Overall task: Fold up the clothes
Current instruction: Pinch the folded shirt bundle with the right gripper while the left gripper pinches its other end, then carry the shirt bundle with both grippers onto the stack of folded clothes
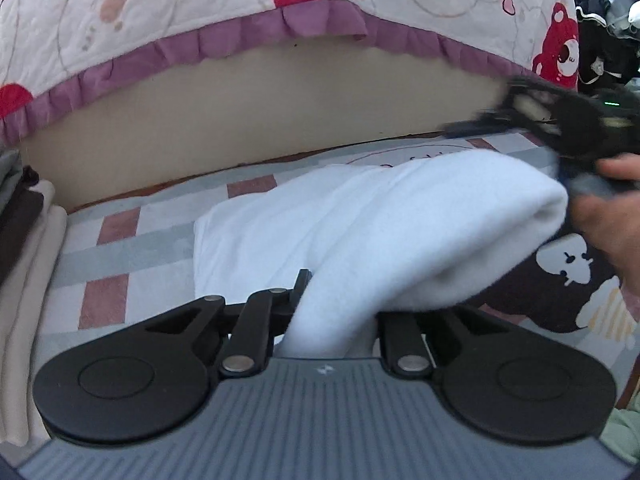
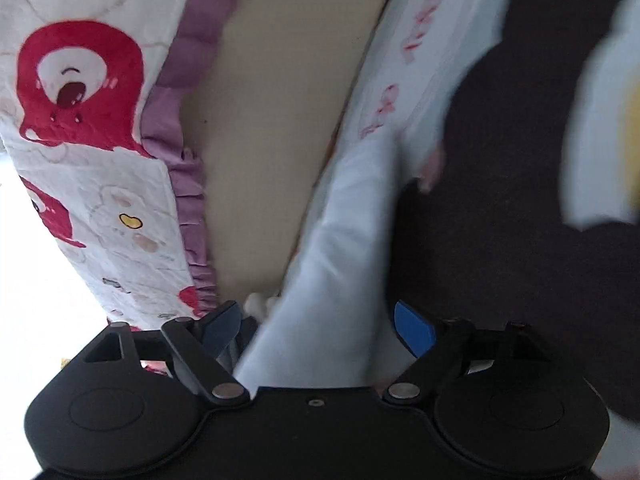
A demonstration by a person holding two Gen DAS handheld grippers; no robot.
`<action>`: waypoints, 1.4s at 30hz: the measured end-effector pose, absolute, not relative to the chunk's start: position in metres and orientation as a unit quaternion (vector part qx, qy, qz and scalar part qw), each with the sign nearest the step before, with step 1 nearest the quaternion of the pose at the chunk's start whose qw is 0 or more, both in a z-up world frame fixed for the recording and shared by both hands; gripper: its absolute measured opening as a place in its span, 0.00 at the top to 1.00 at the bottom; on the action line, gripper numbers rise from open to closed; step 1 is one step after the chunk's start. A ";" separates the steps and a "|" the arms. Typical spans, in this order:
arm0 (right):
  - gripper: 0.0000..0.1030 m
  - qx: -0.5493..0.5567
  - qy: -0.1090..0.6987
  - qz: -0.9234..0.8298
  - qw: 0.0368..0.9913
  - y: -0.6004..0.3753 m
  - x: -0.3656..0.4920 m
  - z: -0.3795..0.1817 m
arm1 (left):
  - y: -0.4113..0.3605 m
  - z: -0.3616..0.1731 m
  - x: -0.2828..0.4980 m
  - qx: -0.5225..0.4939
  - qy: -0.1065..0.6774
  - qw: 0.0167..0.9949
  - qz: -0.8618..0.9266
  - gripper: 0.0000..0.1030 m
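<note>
A white garment [image 1: 360, 224] lies in a thick fold across the checked bed sheet [image 1: 120, 240]. My left gripper [image 1: 336, 308] is shut on its near edge, with cloth bunched between the jaws. The right gripper [image 1: 576, 128], held in a hand, is at the garment's right end. In the right wrist view my right gripper [image 2: 320, 320] has its blue fingers [image 2: 412, 328] apart, with the white garment [image 2: 332, 272] passing between them. That view is blurred by motion.
A quilt [image 1: 200, 12] with red cartoon figures and a purple frill hangs over a beige bed board [image 1: 260, 112]. Folded clothes [image 1: 24, 248] are stacked at the left. A dark garment with a white print [image 1: 560, 280] lies at the right.
</note>
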State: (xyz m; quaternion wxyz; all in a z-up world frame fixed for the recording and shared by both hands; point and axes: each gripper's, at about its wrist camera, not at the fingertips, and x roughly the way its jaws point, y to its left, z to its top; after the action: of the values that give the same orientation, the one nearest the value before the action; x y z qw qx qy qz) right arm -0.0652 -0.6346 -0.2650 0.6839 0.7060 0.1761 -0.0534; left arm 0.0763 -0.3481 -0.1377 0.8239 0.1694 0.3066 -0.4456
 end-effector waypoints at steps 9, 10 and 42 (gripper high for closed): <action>0.66 0.712 0.142 -0.078 0.683 -0.633 -0.017 -0.268 | -0.331 -0.122 0.081 0.127 0.301 0.830 -0.452 0.86; 0.66 0.707 0.128 -0.080 0.690 -0.630 -0.016 -0.263 | -0.325 -0.116 0.081 0.120 0.293 0.835 -0.451 0.86; 0.34 0.359 0.209 0.127 0.901 -0.370 0.274 0.003 | 0.025 -0.126 0.234 -0.478 0.252 0.829 -0.141 0.87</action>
State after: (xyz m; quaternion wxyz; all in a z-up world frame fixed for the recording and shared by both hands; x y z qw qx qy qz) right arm 0.2740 -0.3697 0.0027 0.9009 0.3588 0.2086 0.1272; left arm 0.2344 0.0252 -0.1263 0.8295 -0.4780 0.2521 -0.1412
